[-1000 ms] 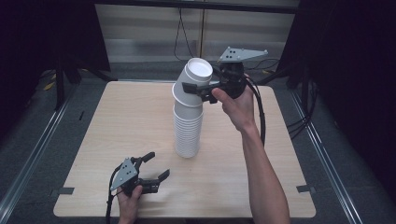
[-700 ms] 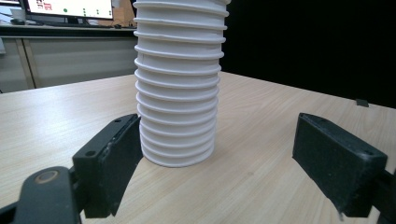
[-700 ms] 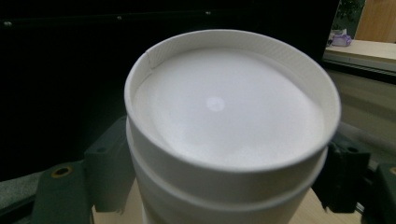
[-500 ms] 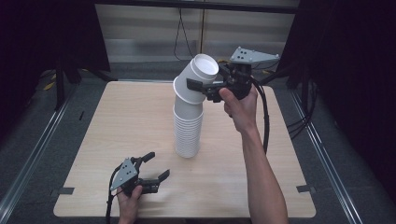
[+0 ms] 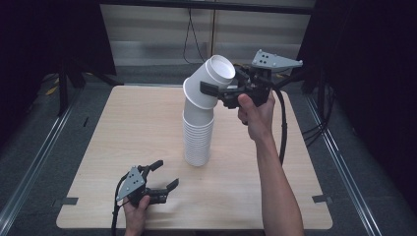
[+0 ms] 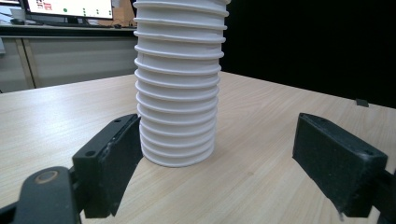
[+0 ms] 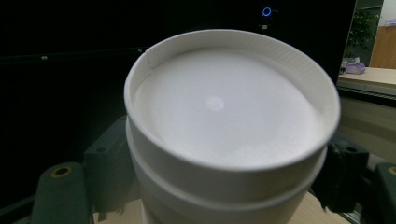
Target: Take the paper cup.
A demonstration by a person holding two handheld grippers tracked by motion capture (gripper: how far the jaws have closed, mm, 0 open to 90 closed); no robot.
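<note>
A tall stack of upturned white paper cups point(image 5: 198, 137) stands in the middle of the wooden table point(image 5: 123, 123). Its top cups point(image 5: 209, 86) lean over to the right, still touching the stack. My right gripper point(image 5: 215, 82) is shut on these top cups, one jaw on each side. In the right gripper view the recessed base of the top cup point(image 7: 224, 107) faces the camera between the right gripper point(image 7: 224, 189) jaws, with a second rim just under it. My left gripper point(image 5: 167, 173) rests open at the table's front left, apart from the stack. The stack point(image 6: 177, 93) rises beyond the open left gripper point(image 6: 226, 163).
Metal rails run along the floor on both sides of the table. A cable point(image 5: 282, 128) hangs from the right gripper beside the forearm. A cabinet front point(image 5: 162, 34) stands behind the table. Bare tabletop lies left and right of the stack.
My right gripper has tipped the top cups over to the right and lifted them slightly off upright. The left gripper has stayed where it was.
</note>
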